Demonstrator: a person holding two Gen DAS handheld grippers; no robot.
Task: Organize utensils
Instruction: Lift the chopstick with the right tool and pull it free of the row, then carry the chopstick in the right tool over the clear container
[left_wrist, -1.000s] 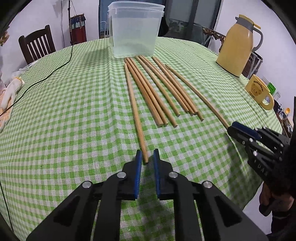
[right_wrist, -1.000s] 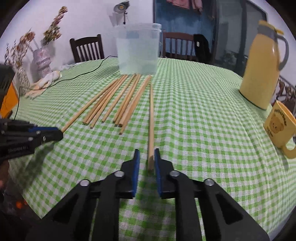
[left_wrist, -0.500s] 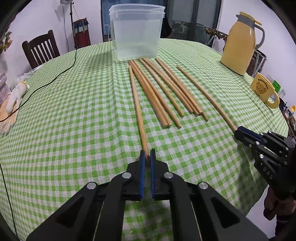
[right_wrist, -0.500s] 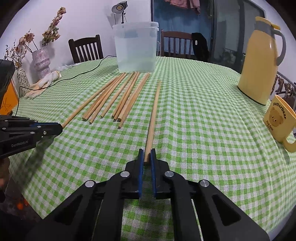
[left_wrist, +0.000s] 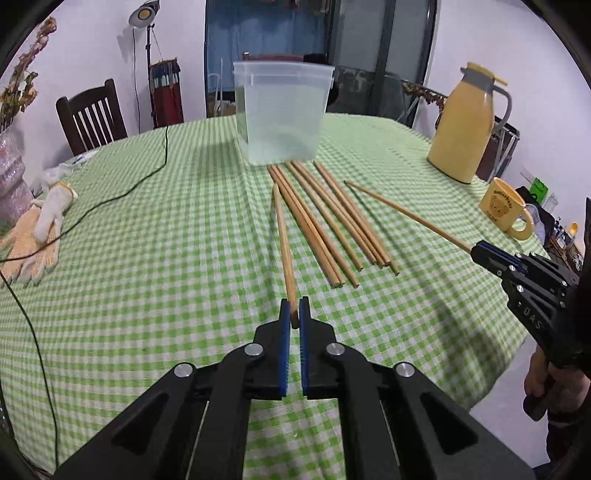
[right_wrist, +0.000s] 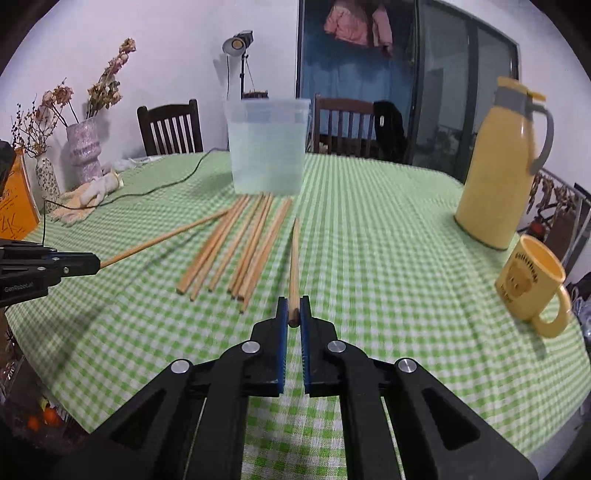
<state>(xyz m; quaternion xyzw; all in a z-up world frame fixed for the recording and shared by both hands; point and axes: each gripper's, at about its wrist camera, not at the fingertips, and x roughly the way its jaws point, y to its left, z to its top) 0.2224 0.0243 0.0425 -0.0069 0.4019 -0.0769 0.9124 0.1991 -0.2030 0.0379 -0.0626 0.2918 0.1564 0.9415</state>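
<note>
While each gripper is clamped on the near end of one chopstick, both sticks are carried clear of the cloth, their far ends aimed at the tub. In the left wrist view the left gripper (left_wrist: 294, 314) sits at lower centre, its blue pads narrowed onto the left stick (left_wrist: 284, 243), which runs up the frame toward the tub (left_wrist: 282, 114) at upper centre. In the right wrist view the right gripper (right_wrist: 294, 312) is pinched likewise on the right stick (right_wrist: 294, 258), which also points up the frame at the tub (right_wrist: 267, 147). Each stick is held by its thick end, probably so that the long free part can be tipped into the tub first.

The remaining sticks (left_wrist: 325, 221) lie loose on the checked cloth (left_wrist: 147, 258) in a fan just below the tub, their far ends close to its base. That layout appears chosen so that each one can be taken from the near end and dropped in with a short reach. No stick can be seen inside the tub through its cloudy wall, so the task is judged to be near its start.

A flask (left_wrist: 467, 125) and a mug (left_wrist: 506, 210) stand at the right of the left view, well apart from the sticks. Care would be needed with such end grips, since a long stick may swing or slip.
</note>
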